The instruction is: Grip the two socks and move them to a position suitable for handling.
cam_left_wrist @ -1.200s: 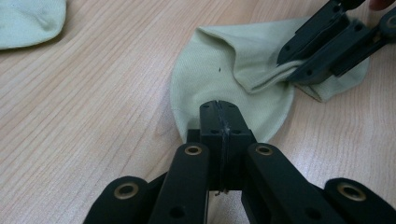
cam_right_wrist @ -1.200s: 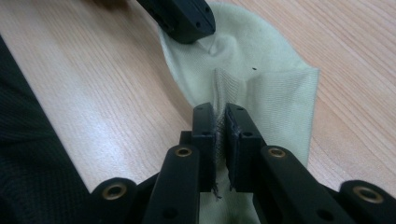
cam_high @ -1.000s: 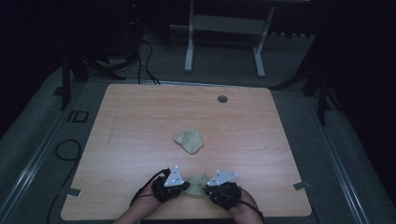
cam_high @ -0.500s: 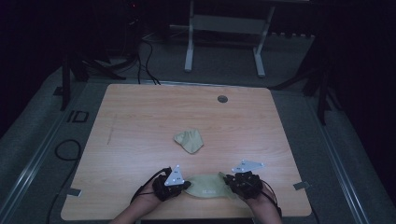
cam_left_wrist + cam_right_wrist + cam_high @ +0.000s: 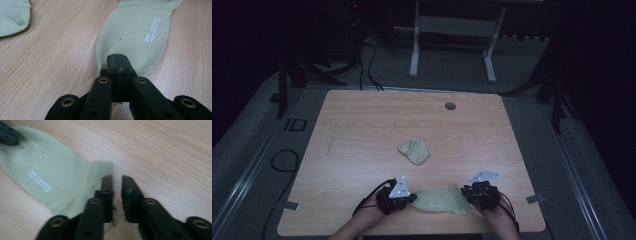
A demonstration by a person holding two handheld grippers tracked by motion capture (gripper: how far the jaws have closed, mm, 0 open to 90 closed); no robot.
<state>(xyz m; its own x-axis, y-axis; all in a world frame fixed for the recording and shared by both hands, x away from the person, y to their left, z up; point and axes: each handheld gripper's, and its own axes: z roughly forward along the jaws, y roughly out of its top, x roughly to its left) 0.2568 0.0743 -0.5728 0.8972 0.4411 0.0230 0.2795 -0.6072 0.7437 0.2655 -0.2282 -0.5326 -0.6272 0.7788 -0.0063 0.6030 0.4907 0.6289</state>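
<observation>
**Left gripper** (image 5: 117, 56): jaws fully closed, pads meeting on the rounded toe end of a flat pale-green knitted sock with small white print (image 5: 135, 30). Firm bite, with the cloth coming out from between the tips.

**Right gripper** (image 5: 117, 178): jaws nearly closed, with a thin slit left at the tips. It sits at the sock's opposite, cuff end. The cuff edge runs along the inner jaw and a scrap of cloth shows lower down between the jaws, so I judge a shallow pinch on the cuff corner.

**Sock:** lies stretched flat between the two grippers, on the near edge of the table close to the person's hands.

**Risks:**
- The right hold is on the very hem. Any further outward pull could slide the cuff out of that slit and let the sock spring back into wrinkles.
- Lifting one hand before the other would drag the cloth across the wood and skew it.
- The near table edge is close, so a released end could droop over it.

**Surroundings:**
- A second pale-green sock, crumpled (image 5: 414, 150), rests mid-table, well apart from the first.
- The light wood-grain laminate table (image 5: 362, 120) has a round grey cable hole (image 5: 450, 106) near its far edge.
- The room is dim, with grey carpet, black cables (image 5: 367, 60) on the floor and a white metal desk frame (image 5: 452, 45) beyond.
</observation>
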